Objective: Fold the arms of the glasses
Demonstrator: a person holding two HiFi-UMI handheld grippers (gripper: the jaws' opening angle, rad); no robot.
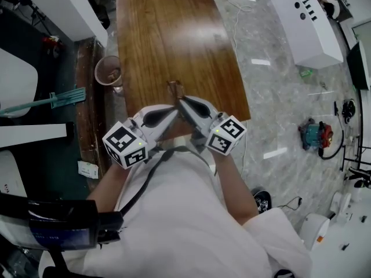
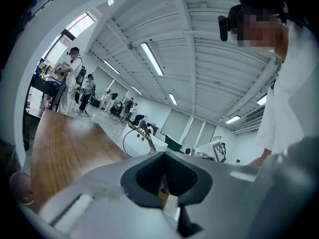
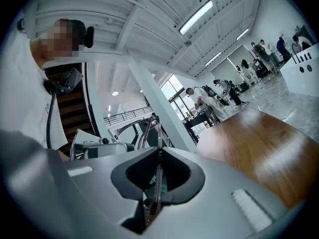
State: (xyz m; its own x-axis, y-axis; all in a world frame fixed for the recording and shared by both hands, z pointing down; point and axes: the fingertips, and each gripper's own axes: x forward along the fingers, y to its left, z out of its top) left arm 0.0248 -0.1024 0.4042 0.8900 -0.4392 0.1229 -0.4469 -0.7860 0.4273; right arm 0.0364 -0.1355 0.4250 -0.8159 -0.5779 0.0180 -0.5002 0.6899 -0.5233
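Observation:
The brown-framed glasses hang in the air over the near end of the wooden table, pinched from both sides. My left gripper comes in from the left, shut on a thin brown arm of the glasses, whose rim loops up just past the jaw tips. My right gripper meets it from the right, shut on the frame. In the right gripper view, the thin edge of the glasses runs straight up between the jaws of the right gripper. In the left gripper view, the left gripper shows its jaws pressed together.
A pink cup stands beside the table's left edge, and a green broom lies on the floor further left. A white cabinet sits at the far right. Several people stand far off in the hall.

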